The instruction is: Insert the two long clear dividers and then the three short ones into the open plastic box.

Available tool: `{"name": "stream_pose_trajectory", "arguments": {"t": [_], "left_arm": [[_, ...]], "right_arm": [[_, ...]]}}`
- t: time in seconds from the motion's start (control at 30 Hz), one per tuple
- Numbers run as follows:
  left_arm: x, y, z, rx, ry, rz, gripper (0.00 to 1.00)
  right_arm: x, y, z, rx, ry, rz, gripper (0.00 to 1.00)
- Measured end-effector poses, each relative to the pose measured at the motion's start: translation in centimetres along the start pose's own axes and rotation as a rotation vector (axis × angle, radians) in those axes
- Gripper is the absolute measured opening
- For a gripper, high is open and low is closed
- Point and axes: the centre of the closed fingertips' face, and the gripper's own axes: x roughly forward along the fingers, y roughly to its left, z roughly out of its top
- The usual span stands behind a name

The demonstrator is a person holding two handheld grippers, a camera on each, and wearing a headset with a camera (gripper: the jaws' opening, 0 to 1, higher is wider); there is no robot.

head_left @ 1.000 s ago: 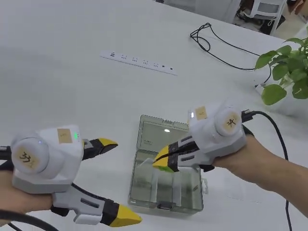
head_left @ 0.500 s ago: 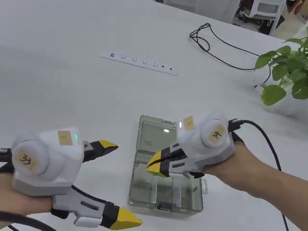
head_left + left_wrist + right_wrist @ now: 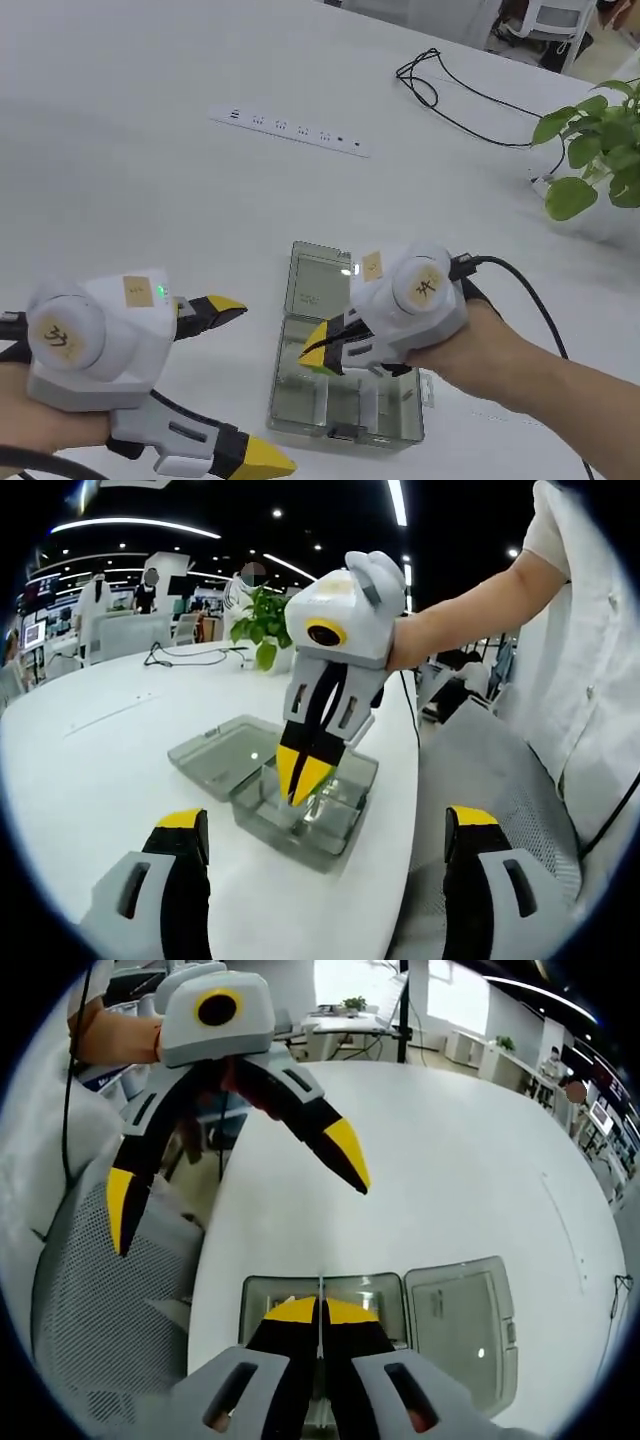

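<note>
The open clear plastic box lies on the white table with its lid folded back. Upright clear dividers stand inside it. My right gripper hovers over the box's left part, tips pointing down and left, shut on a thin clear divider held edge-on above the box. In the left gripper view the right gripper points into the box. My left gripper is held left of the box, open, with nothing between its jaws.
A white power strip lies farther back on the table. A black cable loops at the back right beside a green plant. A grey mesh chair stands past the table's near edge.
My right gripper has moved left and lower over the box with the divider in it. The left gripper has hardly moved.
</note>
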Motion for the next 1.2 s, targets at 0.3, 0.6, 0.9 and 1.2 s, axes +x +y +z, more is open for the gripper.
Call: {"name": "stream_pose_trajectory", "arguments": {"t": [0.3, 0.6, 0.9, 1.2], "left_arm": [[0.1, 0.0, -0.2, -0.005, 0.004, -0.001, 1.0], [0.1, 0.0, -0.2, -0.007, 0.004, -0.003, 1.0], [0.3, 0.0, -0.1, -0.005, 0.009, -0.006, 0.99], [0.1, -0.1, 0.0, 0.003, 0.02, -0.002, 1.0]], "right_arm": [[1.1, 0.1, -0.6, -0.023, 0.051, 0.0, 0.02], [1.7, 0.1, -1.1, -0.049, 0.097, -0.006, 0.02], [1.6, 0.1, -1.1, -0.048, 0.097, -0.013, 0.03], [1.3, 0.5, -0.5, -0.013, 0.063, -0.024, 0.1]]}}
